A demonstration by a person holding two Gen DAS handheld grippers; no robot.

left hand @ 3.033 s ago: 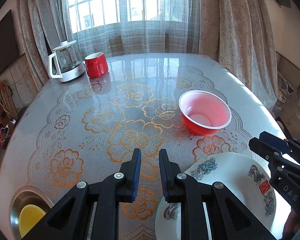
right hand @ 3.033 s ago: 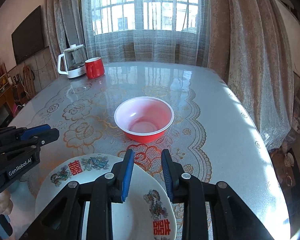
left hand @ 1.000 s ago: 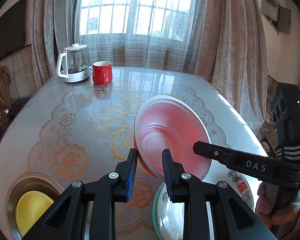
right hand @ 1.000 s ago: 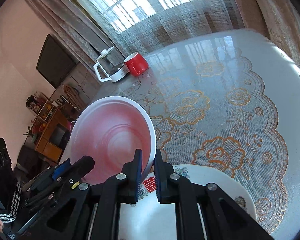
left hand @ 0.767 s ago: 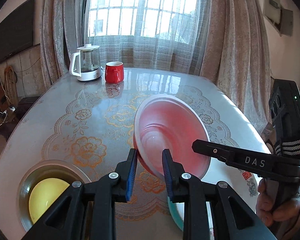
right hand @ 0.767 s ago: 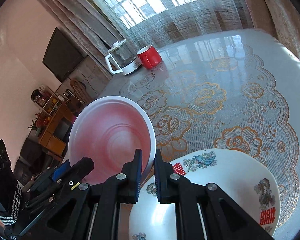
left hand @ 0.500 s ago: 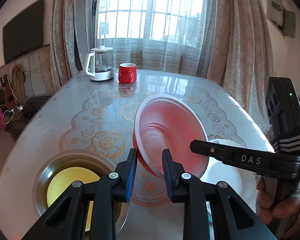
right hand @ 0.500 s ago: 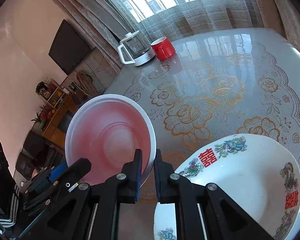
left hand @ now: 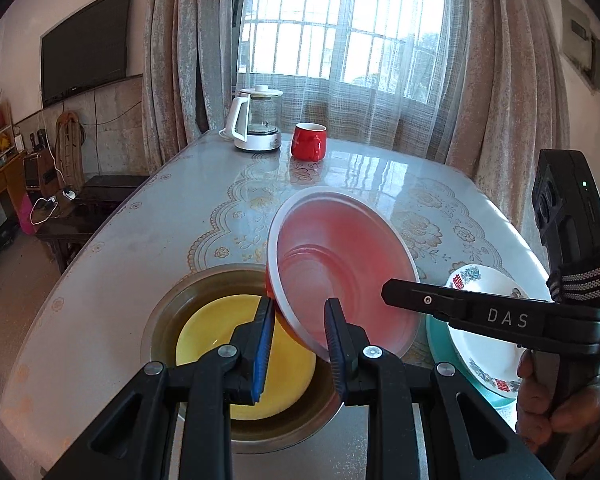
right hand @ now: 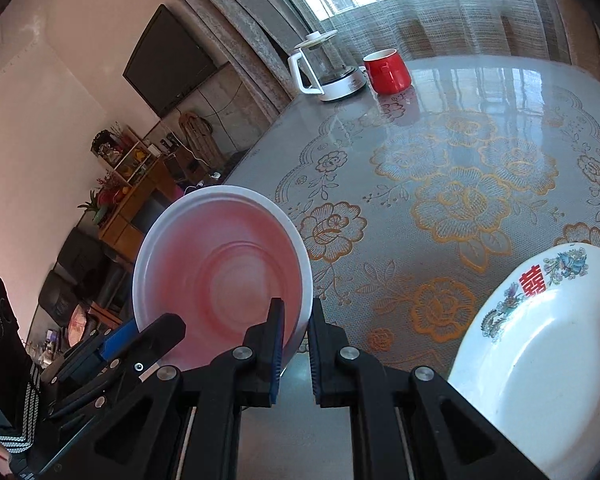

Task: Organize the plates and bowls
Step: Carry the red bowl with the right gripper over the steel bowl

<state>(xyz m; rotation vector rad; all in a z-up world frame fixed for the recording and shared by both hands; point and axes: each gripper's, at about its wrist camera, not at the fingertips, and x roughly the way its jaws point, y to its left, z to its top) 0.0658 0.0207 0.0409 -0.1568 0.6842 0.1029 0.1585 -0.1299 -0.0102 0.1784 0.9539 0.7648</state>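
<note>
The right gripper (right hand: 296,340) is clenched on the near rim of the red plastic bowl with a white rim and pale inside (right hand: 220,272), its two blue-padded jaws nearly together with only the thin wall of the bowl between them. The bowl hangs tilted off the table, its open face turned toward both cameras. The left gripper (left hand: 298,330) stands a moderate way open with the lower edge of the same bowl (left hand: 340,264) sitting in the gap; its left pad looks to touch the red outside of the rim, but whether the right pad presses on the inside I cannot tell. Just below and to the left of the left jaws sits a round steel basin (left hand: 172,304) with a yellow dish (left hand: 216,328) lying in it. To the right of those jaws, past the right gripper's arm, a white plate with painted birds and red characters (left hand: 484,356) rests on a teal dish (left hand: 436,336). Beyond both jaws, at the far end of the floral-patterned table (left hand: 148,232), stand a red mug (left hand: 309,141) and a glass kettle (left hand: 256,120).
</note>
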